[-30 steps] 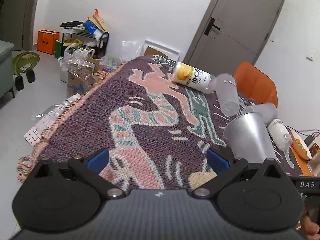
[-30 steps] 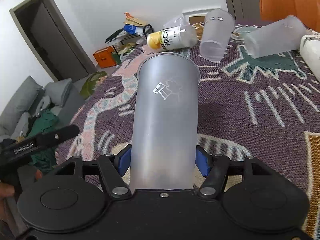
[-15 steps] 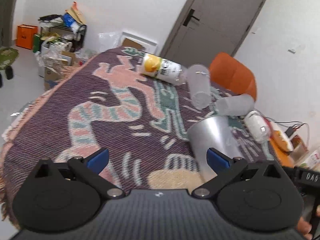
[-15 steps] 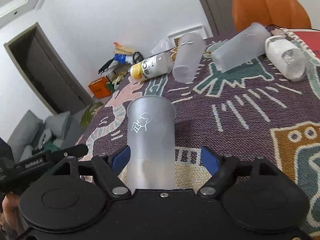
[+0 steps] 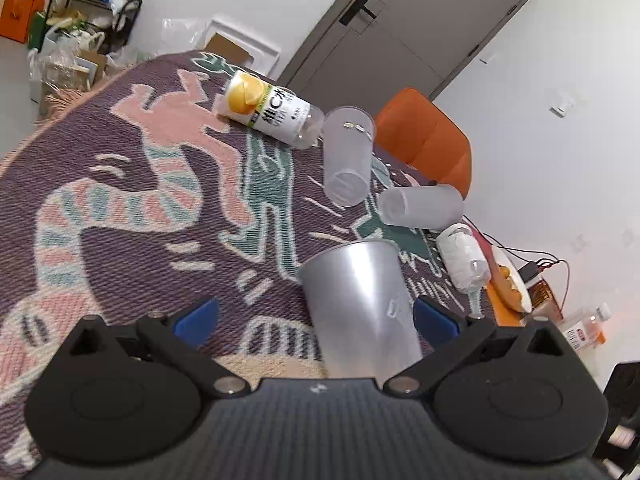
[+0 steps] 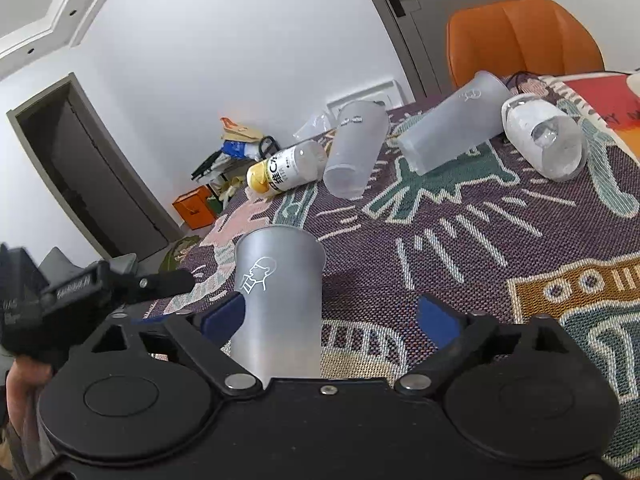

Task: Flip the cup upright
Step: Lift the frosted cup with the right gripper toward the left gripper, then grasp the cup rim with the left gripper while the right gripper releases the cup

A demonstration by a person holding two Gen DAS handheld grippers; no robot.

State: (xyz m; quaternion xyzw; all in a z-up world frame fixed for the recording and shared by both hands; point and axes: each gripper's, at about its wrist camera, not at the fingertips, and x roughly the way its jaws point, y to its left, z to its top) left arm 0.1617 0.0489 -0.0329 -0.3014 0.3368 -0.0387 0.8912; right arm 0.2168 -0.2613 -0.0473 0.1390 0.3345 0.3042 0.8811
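Observation:
A frosted grey cup (image 6: 278, 300) with a white line drawing stands upright on the patterned cloth, mouth up. It sits between the fingers of my right gripper (image 6: 330, 316), which is open, with a clear gap on the cup's right side. The same cup (image 5: 358, 304) shows in the left wrist view, close to the right finger of my open, empty left gripper (image 5: 316, 318). Two more frosted cups lie on their sides farther back: one (image 6: 354, 150) near a bottle, one (image 6: 454, 126) to its right.
A yellow-capped bottle (image 6: 286, 166) and a clear bottle (image 6: 542, 142) lie on the cloth. An orange chair (image 6: 524, 38) stands behind the table. The left gripper's body (image 6: 60, 296) is close on my right gripper's left. A plate of food (image 5: 510, 280) sits at the table's far right.
My right gripper has opened and let go of the grey cup, which now stands upright on the cloth. My left gripper has swung right, bringing the cup between its fingers.

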